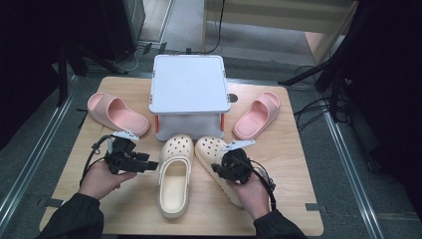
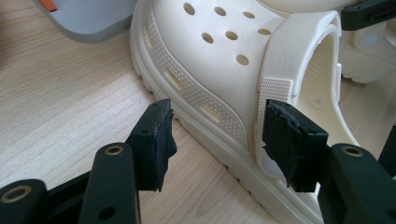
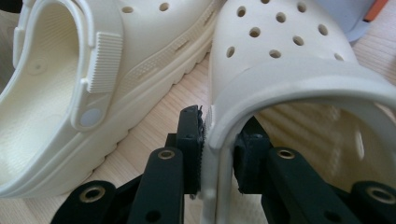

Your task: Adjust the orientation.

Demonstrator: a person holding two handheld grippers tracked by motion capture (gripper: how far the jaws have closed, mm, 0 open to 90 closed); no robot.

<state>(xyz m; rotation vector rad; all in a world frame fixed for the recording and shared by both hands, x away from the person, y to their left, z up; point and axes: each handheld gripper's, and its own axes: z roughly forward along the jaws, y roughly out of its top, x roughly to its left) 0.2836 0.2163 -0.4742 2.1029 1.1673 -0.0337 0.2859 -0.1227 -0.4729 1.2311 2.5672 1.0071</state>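
Two cream clogs lie side by side on the wooden table (image 1: 291, 199). My left gripper (image 1: 152, 167) (image 2: 217, 140) is open beside the left clog (image 1: 174, 181) (image 2: 210, 60). Its jaws straddle the outer edge by the strap rivet, and the pads do not press on it. My right gripper (image 1: 226, 172) (image 3: 219, 144) is shut on the right clog (image 1: 209, 148) (image 3: 289, 51). One pad sits outside the side wall near the strap and the other inside the shoe. The left clog (image 3: 140, 56) lies close on the left in the right gripper view.
A grey lidded box (image 1: 188, 82) with orange corner pieces stands just behind the clogs' toes. One pink slide (image 1: 117, 113) lies at the left of the box and another pink slide (image 1: 257, 115) at its right. Dark stands and cables ring the table.
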